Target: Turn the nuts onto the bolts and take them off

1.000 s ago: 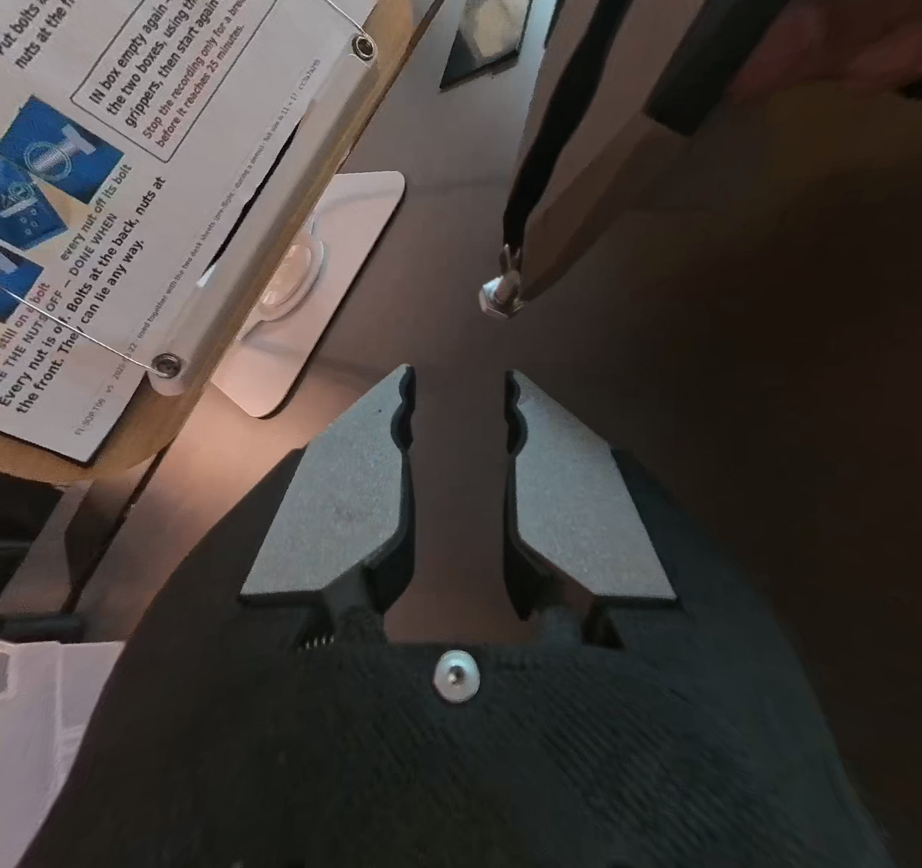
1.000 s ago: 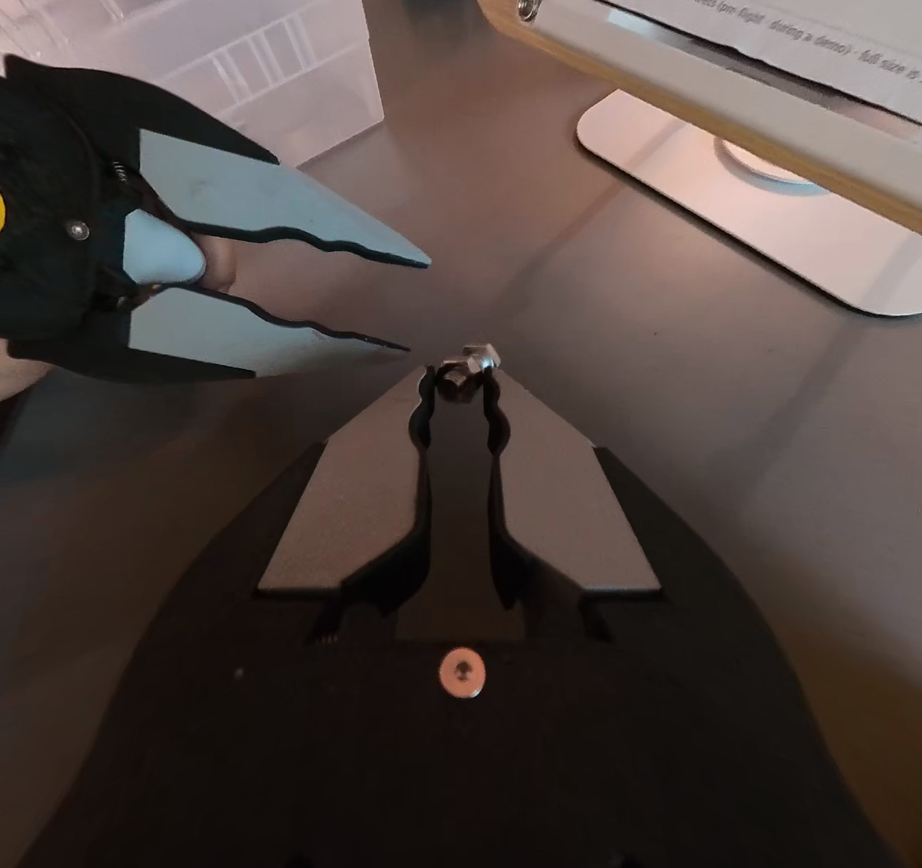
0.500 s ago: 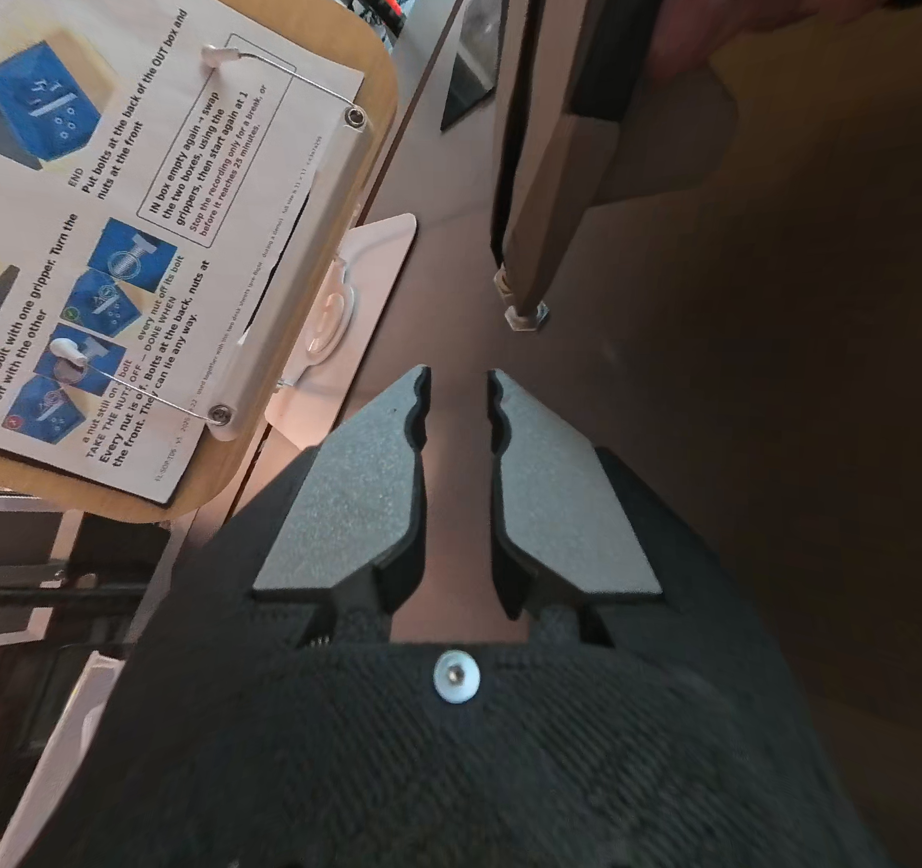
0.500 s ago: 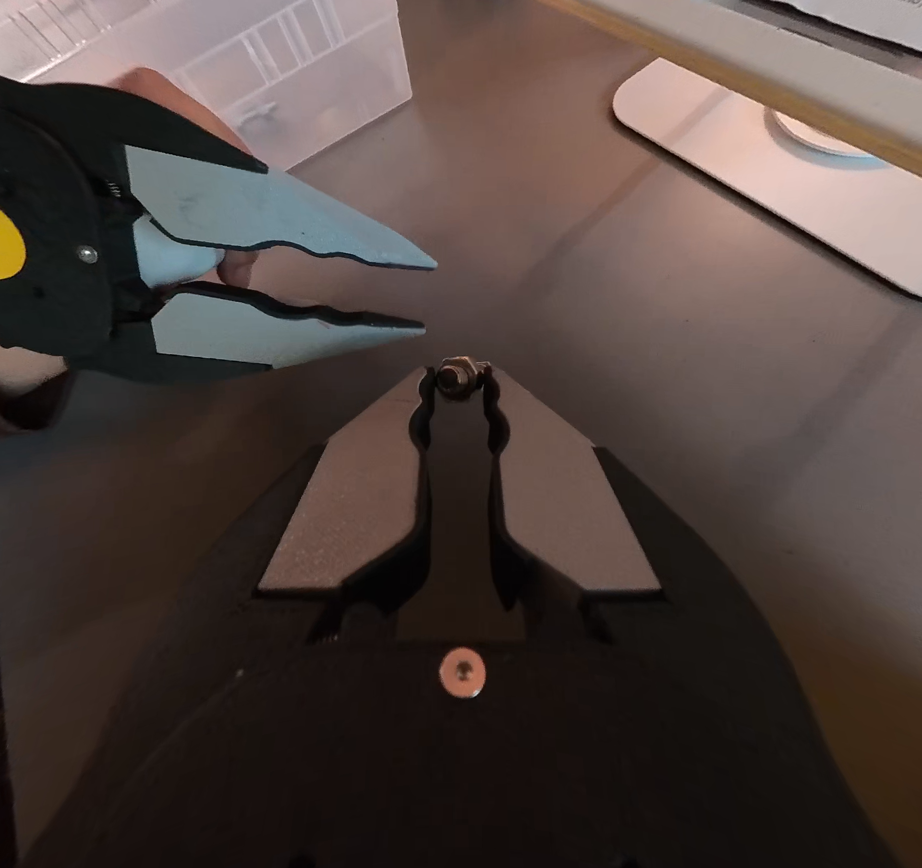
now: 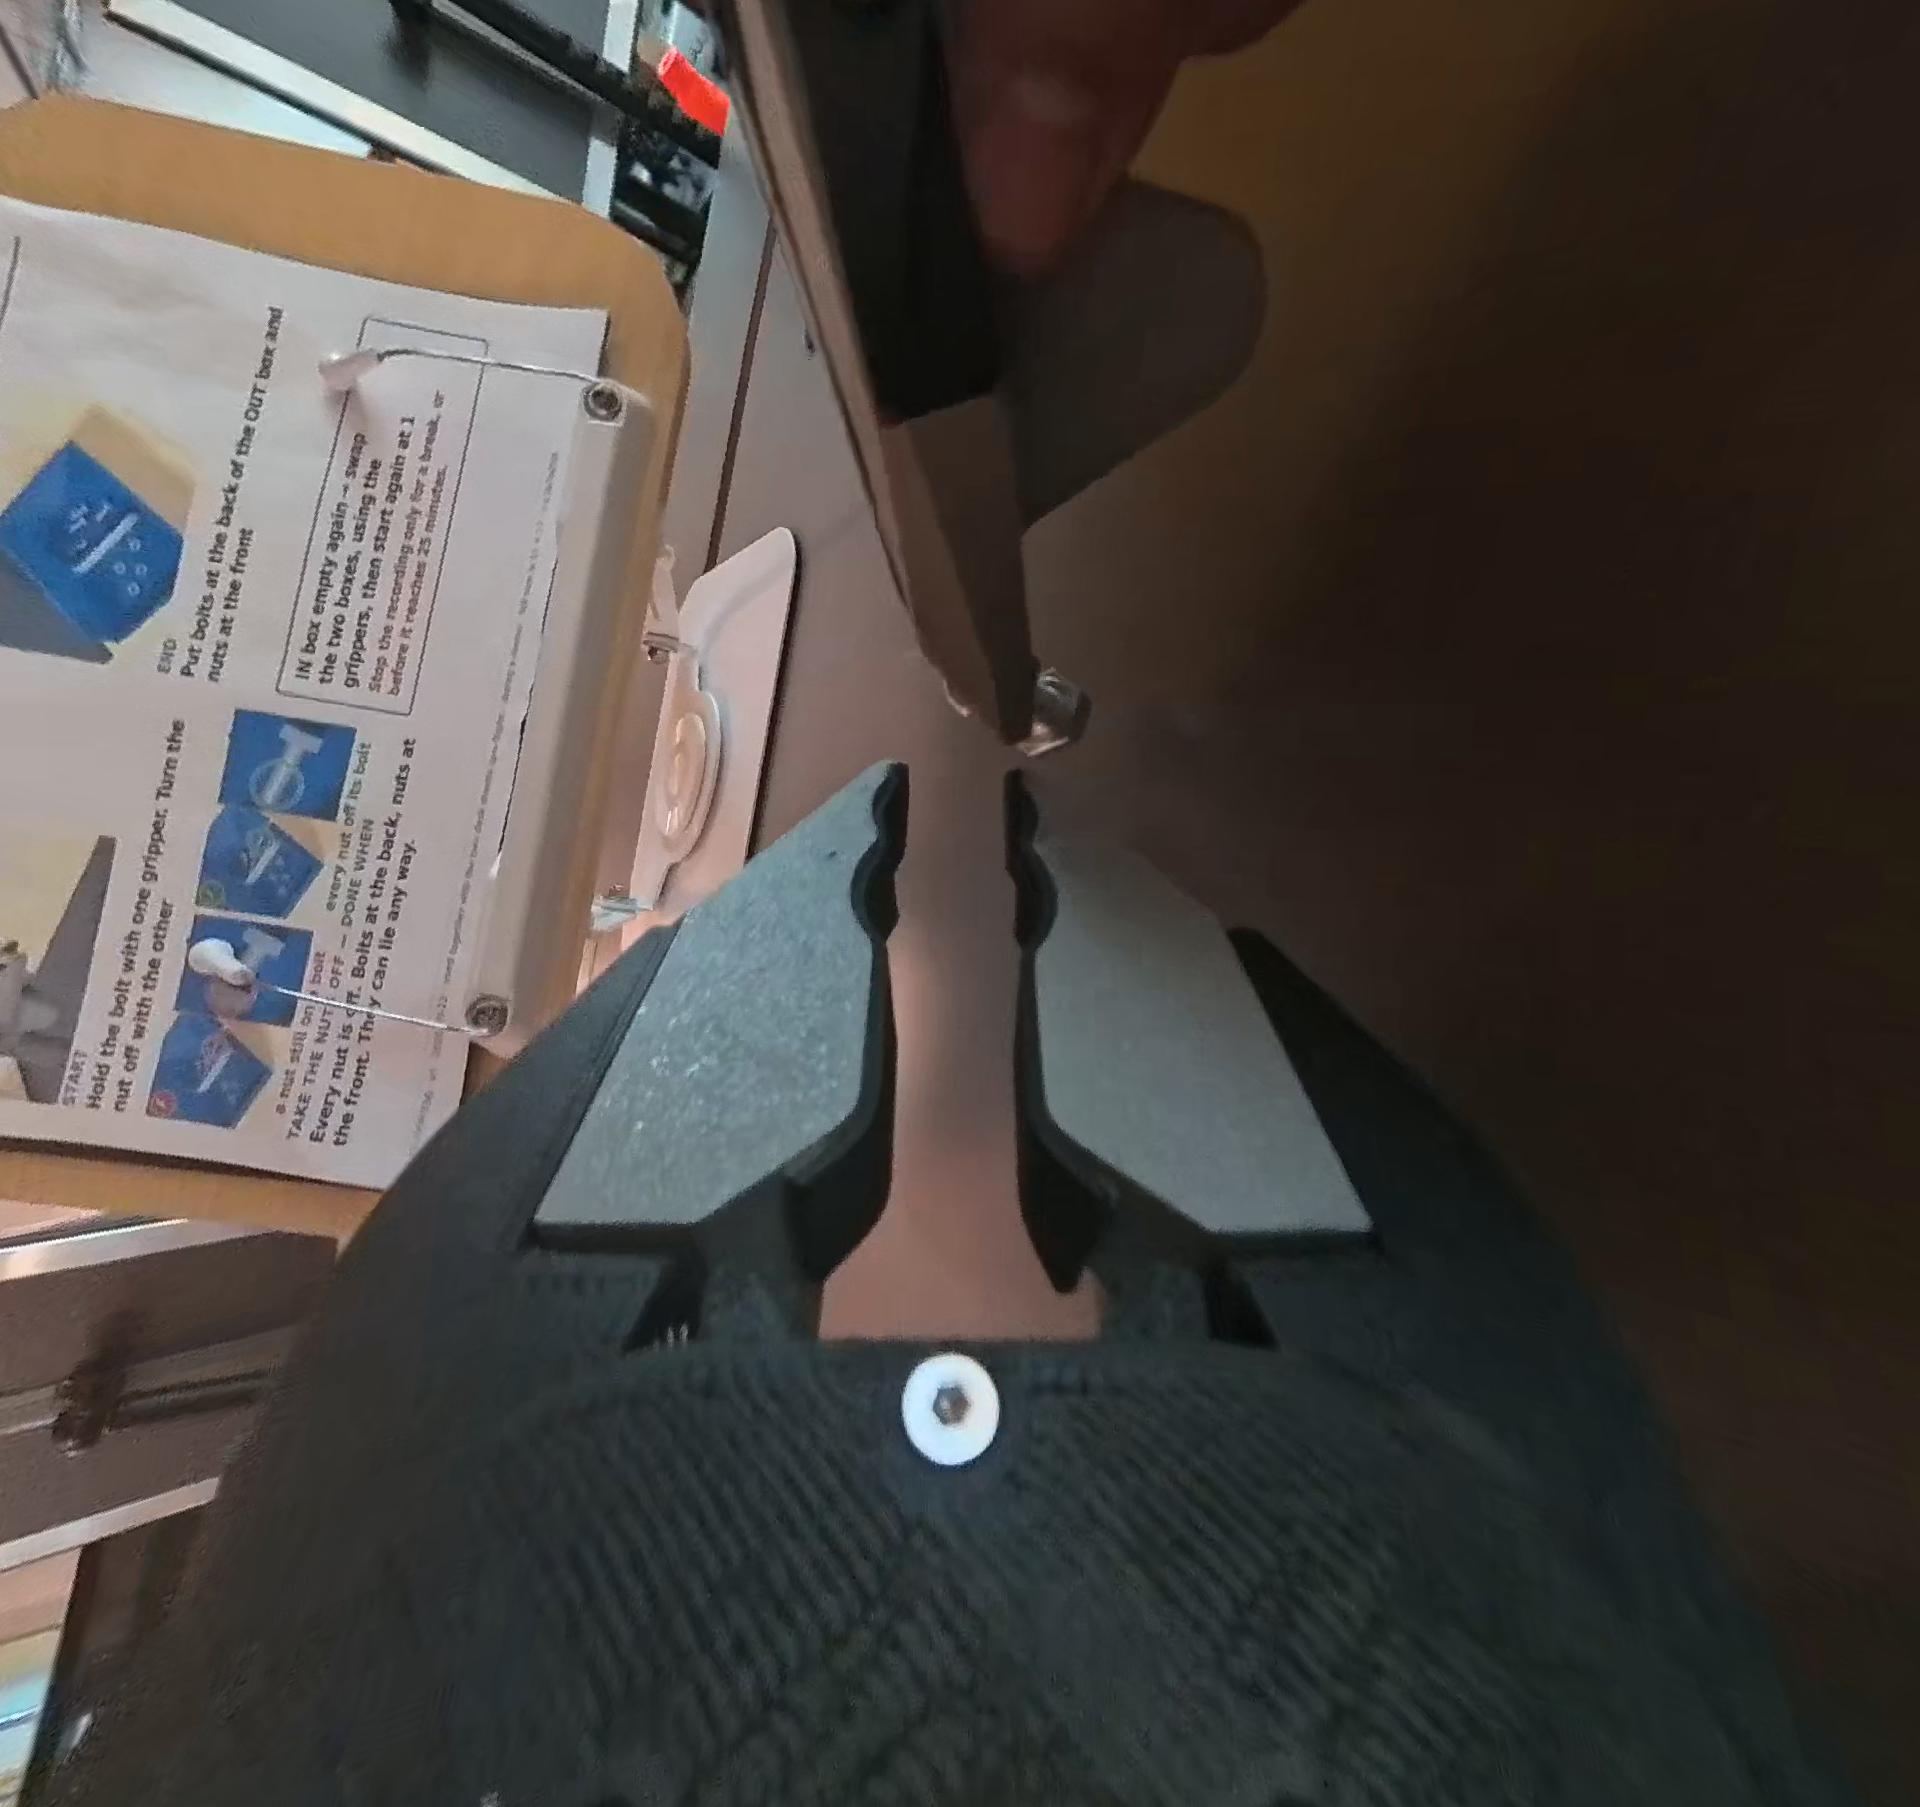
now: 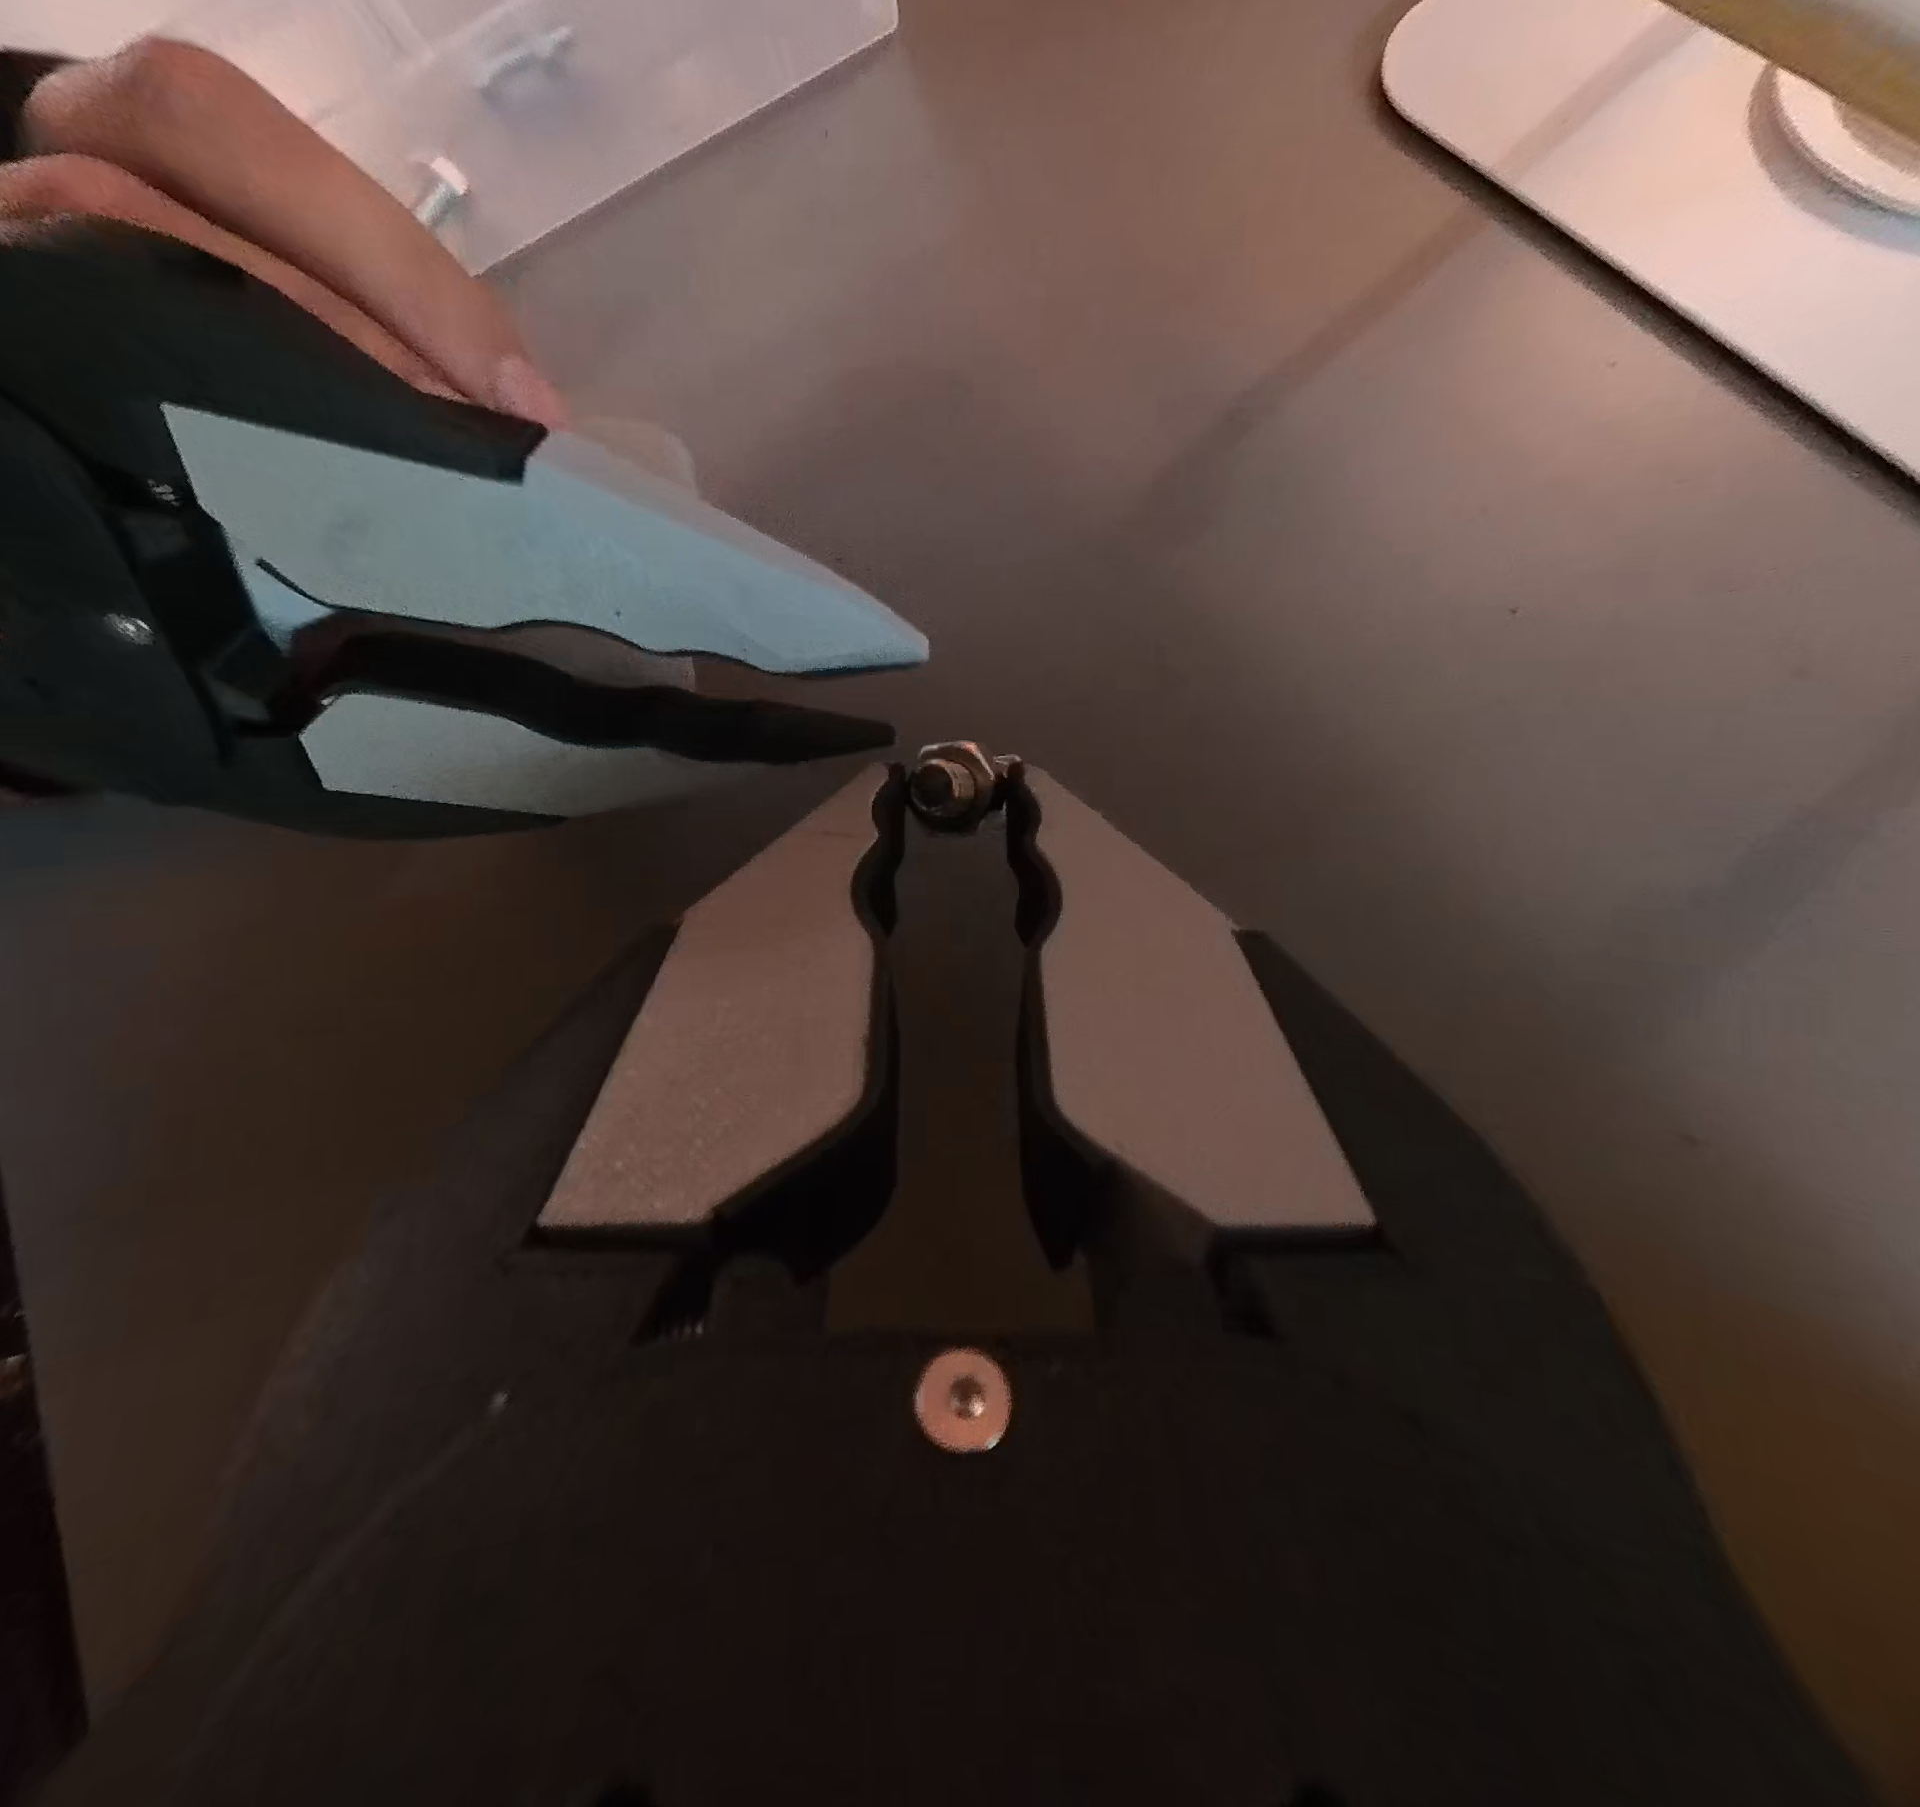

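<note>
A printed instruction sheet (image 5: 312, 718) clipped to a wooden board (image 5: 613, 614) stands left of the gripper; its white base (image 6: 1662, 157) rests on the dark bench (image 6: 1351, 614).

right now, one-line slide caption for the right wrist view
Right gripper pinches a bolt with its nut above the dark table while the open left gripper closes in.

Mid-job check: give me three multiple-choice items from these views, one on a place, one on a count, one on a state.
1. Where is the small silver bolt with its nut?
A. on the table
B. between the right gripper's tips
C. in the box

2. How many bolts show through the clear plastic box?
A. none
B. two
C. six

3. The left gripper is:
A. open, empty
B. shut on the bolt
C. holding paper

Answers: B, the right gripper pinches it; B, two pale bolts show inside; A, a bare gap separates its fingers.
</note>
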The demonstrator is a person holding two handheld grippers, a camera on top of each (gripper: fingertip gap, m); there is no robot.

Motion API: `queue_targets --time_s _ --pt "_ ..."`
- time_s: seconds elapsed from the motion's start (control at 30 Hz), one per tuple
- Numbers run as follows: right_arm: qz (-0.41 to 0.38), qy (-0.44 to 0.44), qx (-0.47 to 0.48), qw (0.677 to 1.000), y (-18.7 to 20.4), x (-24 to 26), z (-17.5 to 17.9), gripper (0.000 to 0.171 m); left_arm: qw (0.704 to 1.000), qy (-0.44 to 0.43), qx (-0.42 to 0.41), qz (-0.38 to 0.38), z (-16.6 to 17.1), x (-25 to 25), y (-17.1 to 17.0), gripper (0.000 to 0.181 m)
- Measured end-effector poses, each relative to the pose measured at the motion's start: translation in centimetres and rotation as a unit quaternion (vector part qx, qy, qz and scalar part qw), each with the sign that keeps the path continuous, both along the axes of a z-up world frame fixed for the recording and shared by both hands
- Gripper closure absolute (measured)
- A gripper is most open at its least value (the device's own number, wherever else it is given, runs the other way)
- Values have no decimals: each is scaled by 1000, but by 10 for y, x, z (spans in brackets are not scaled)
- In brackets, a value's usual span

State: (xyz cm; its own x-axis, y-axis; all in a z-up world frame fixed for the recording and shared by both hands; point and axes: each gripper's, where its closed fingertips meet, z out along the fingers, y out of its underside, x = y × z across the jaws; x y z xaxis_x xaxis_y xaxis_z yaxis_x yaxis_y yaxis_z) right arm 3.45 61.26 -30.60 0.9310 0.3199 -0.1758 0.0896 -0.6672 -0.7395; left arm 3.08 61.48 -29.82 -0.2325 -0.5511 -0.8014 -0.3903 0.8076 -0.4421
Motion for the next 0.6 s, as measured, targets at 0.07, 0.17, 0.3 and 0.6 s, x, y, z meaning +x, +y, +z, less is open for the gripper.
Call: queue_targets --time_s 0.07,0.17,0.3,0.6 --pt "6 17 0 1000 -1 -4 2 155 1000 4 -4 -6 -2 1 -4 166" --pt "9 39 0 999 -2 -7 4 155 1000 8 -10 -7 -4 1 -5 165" --pt "6 70 7 998 -1 -6 10 155 995 0 -97 -8 -1 0 -8 164" --pt "28 177 40 983 -2 -16 35 155 962 -12 -273 -24 11 0 -16 166"
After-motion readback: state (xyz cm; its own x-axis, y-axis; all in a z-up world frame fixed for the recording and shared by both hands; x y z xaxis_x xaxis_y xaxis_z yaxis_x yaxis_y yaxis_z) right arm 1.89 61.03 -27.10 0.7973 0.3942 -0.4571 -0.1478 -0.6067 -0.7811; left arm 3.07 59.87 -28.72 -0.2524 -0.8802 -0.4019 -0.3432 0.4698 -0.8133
